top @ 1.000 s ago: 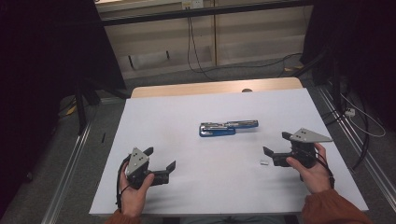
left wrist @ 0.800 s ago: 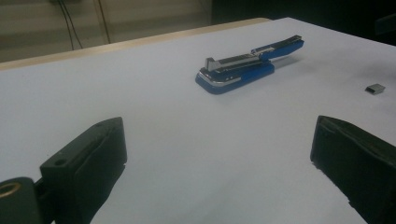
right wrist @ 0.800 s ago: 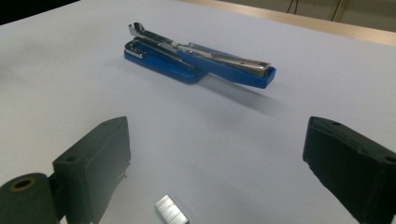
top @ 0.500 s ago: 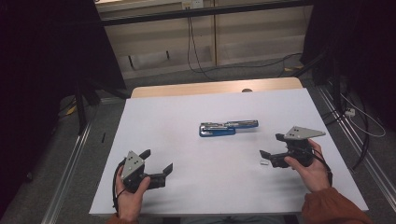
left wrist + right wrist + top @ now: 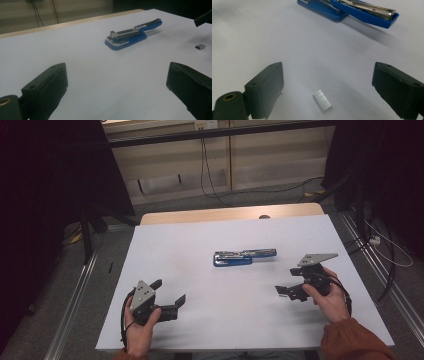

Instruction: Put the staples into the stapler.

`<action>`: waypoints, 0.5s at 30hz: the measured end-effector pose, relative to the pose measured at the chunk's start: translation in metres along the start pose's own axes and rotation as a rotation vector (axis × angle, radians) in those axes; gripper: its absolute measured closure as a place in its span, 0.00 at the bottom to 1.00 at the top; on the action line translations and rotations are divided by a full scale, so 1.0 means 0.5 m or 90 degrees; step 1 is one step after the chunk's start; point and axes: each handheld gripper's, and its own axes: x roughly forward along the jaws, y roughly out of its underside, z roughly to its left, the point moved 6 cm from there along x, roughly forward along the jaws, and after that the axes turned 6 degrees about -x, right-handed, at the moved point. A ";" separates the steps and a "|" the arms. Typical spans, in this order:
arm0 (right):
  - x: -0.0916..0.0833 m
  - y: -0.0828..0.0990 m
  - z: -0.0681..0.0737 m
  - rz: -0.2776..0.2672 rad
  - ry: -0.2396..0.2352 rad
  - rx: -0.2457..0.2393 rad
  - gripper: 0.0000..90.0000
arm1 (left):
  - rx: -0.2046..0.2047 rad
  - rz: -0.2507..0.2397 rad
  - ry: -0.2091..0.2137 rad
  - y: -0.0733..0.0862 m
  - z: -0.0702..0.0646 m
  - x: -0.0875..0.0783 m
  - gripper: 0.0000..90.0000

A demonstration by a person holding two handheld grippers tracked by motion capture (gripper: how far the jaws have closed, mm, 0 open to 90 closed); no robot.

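Bare white table top (image 5: 200,240), black cables (image 5: 210,175) on floor behind.

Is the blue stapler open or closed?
Open. The blue stapler has its top arm swung back and lying flat, so its silver staple track shows. A small strip of staples lies apart on the table.

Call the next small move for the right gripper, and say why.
Probably lower the right gripper and close on the staple strip. Its jaws stand open, with the strip lying flat on the white table between them, untouched. The opened blue stapler lies beyond, likely waiting for a refill.
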 end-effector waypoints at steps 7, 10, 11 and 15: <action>0.010 0.005 0.001 0.050 -0.017 0.003 0.16 | 0.004 0.006 0.006 0.003 -0.004 0.006 0.04; 0.012 0.002 0.000 0.066 -0.033 0.000 0.17 | 0.000 0.013 0.008 0.006 -0.002 0.010 0.04; 0.013 0.002 -0.002 0.073 -0.035 -0.003 0.18 | -0.003 0.018 0.008 0.007 -0.002 0.011 0.04; 0.018 0.004 -0.005 0.097 -0.042 -0.011 0.19 | 0.000 0.020 0.012 0.008 -0.005 0.013 0.04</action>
